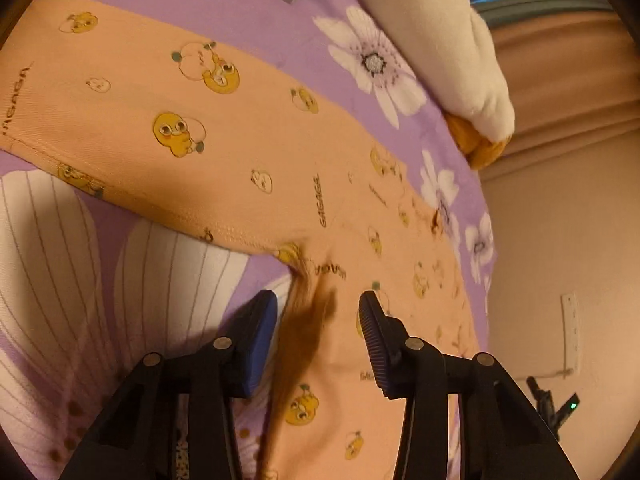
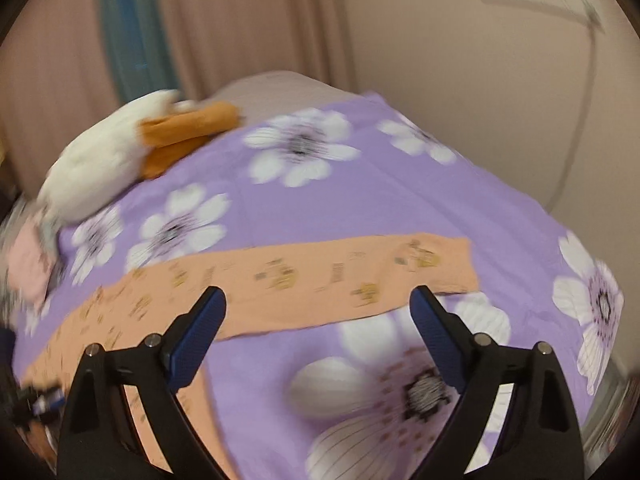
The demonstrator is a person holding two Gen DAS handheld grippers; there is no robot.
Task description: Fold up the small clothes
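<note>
Left gripper (image 1: 318,312) sits right at the bottom of its own view, jaws spread wide with nothing between the pads. It hangs just over the crotch of the peach pants (image 1: 224,148), where a dark creased fold runs down between the two fingers. I can't tell whether the tips actually touch the cloth. One leg of the pants stretches away up and to the left of the gripper, printed with little yellow ducks and "GAGAGA" text, lying flat on the purple sheet (image 1: 304,12) with big white flowers. The other part of the pants runs down under the right finger. Ahead and to the right of the gripper, a white plush (image 1: 440,48) with an orange end rests on the sheet, well apart from the pants.

Right gripper (image 2: 318,308) is also wide open and holding nothing. That view is pretty blurry. Off to its far left a pink cloth (image 2: 28,264) lies at the edge of the sheet (image 2: 400,208), and the plush (image 2: 100,172) is up beyond that. The pants (image 2: 320,276) lie across the view just past the fingertips, one leg running flat to the right with its cuff near the right finger, the rest bending down along the left finger.
</note>
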